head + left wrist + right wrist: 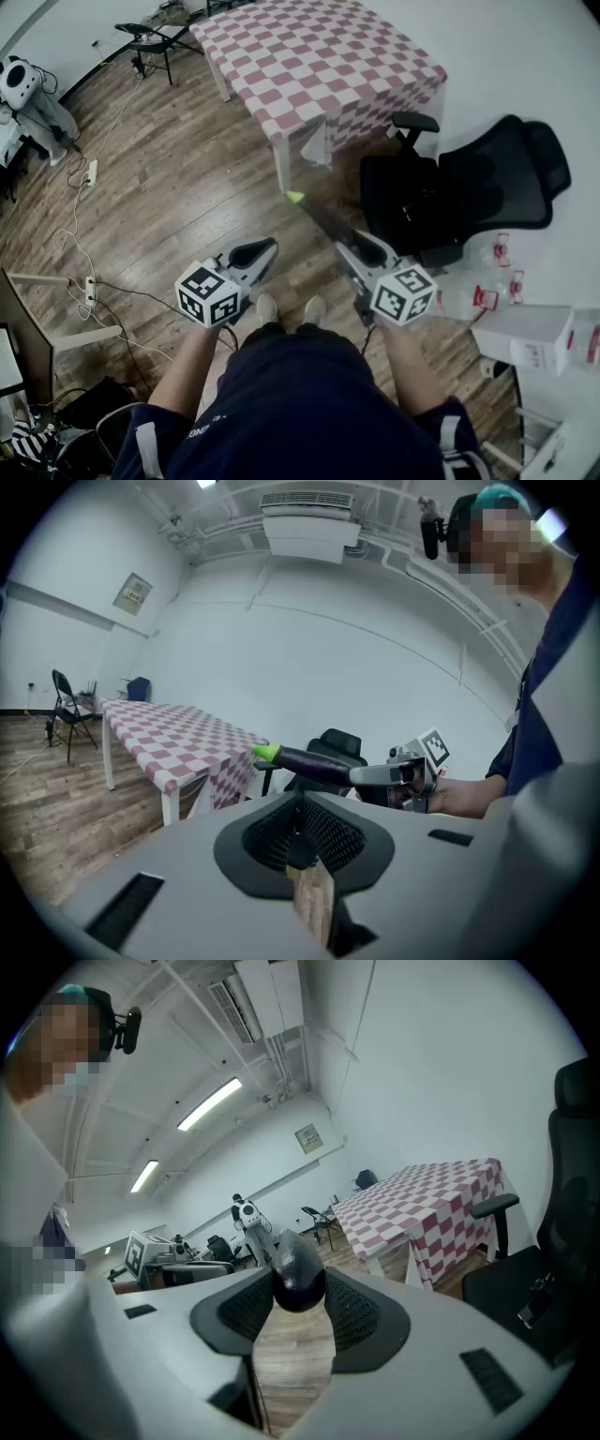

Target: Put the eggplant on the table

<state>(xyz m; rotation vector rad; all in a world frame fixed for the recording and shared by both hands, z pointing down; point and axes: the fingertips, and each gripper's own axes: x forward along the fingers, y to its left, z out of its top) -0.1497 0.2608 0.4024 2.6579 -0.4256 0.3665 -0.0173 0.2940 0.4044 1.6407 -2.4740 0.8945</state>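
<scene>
1 eggplant (pixel 323 221) is in play, clamped by its dark rear end between the jaws of the right gripper (pixel 298 1290) and carried in the air above the wood floor (pixel 187 187). Its long axis runs straight forward from the jaws, green stem tip leading. It is aimed at the near corner of the checkered table (pixel 328 66), which stands ahead and well apart from the tip. The left gripper (pixel 302 836) holds nothing; its jaws are closed together. Judgement: the right hand alone carries the load, so the coming move calls for an advance along the eggplant's own axis until it is over the tabletop. A black office chair (pixel 469 187) stands just right of that path.
</scene>
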